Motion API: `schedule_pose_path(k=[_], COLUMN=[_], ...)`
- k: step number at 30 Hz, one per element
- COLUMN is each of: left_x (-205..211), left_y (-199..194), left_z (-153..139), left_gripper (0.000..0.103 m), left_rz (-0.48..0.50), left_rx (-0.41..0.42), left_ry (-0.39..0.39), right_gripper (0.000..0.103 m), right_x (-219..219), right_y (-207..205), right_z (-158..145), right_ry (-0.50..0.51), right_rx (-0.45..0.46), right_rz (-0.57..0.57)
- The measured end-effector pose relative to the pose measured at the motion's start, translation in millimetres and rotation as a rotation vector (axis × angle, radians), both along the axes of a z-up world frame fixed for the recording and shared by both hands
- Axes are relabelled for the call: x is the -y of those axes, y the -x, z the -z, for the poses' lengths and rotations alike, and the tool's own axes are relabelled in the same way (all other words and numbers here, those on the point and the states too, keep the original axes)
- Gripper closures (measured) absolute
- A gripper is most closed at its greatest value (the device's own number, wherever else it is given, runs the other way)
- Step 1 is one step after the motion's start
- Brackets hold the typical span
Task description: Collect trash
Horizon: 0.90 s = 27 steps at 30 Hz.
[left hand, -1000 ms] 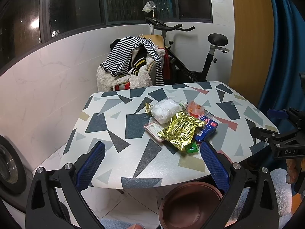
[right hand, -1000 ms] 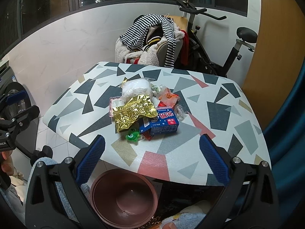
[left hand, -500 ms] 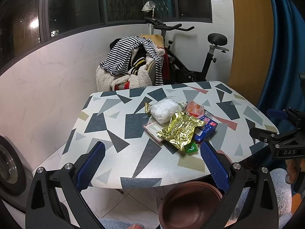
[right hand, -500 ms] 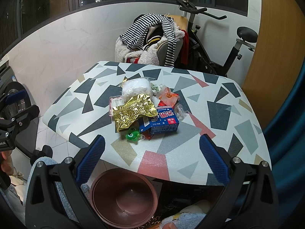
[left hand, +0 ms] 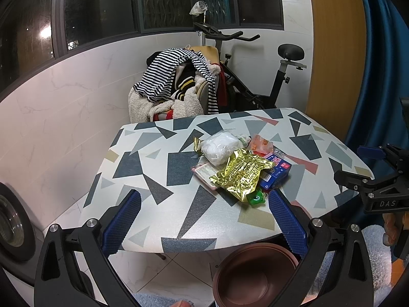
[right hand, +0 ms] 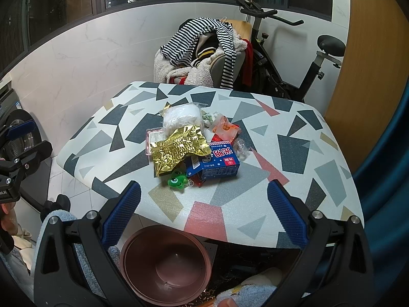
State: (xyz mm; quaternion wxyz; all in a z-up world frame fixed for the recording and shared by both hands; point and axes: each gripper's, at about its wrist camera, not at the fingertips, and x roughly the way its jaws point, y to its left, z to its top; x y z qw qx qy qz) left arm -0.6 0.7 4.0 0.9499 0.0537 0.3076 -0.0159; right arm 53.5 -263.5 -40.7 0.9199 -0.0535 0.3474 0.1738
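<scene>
A surface (right hand: 294,151) patterned with grey, dark blue and pink shapes fills the middle of both views. Behind it stands an exercise bike (right hand: 281,58) beside a chair heaped with clothes (right hand: 202,48). On the floor below the near edge sits a round brown bin (right hand: 166,263), empty.

The trash lies in one pile near the middle of the surface: a crumpled gold foil bag (right hand: 179,148) overlaps a blue carton (right hand: 217,163), with a white plastic bag (right hand: 181,117) behind them, an orange wrapper (right hand: 223,128) to the right and a small green toy (right hand: 176,179) at the front.

The left gripper (left hand: 204,220) and right gripper (right hand: 204,212) both hover short of the pile, fingers spread wide and holding nothing.
</scene>
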Motion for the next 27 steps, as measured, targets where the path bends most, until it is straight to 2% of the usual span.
schedule_pose_path(k=[10, 13, 15, 21, 25, 27], left_x=[0, -3, -4, -1, -14, -18], left_y=[0, -1, -5, -17, -27, -33], left_z=[0, 0, 9, 27, 41, 47], left_gripper=[0.005, 0.005, 0.005, 0.005, 0.005, 0.005], left_rz=[0.003, 0.033, 0.059, 0.043, 0.029, 0.025], left_rx=[0.0, -0.006, -0.009, -0.061, -0.061, -0.055], left_ry=[0.001, 0.027, 0.059, -0.041, 0.012, 0.009], right_gripper=[0.006, 0.006, 0.005, 0.005, 0.005, 0.005], right_x=[0, 1, 4, 9, 9, 8], right_y=[0, 0, 0, -5, -12, -24], right_z=[0, 1, 7, 22, 34, 44], right_ry=[0.002, 0.005, -0.012, -0.069, -0.084, -0.076], right_rx=[0.001, 0.004, 0.007, 0.002, -0.005, -0.06], right_rz=[0.0, 0.0, 0.002, 0.002, -0.002, -0.006])
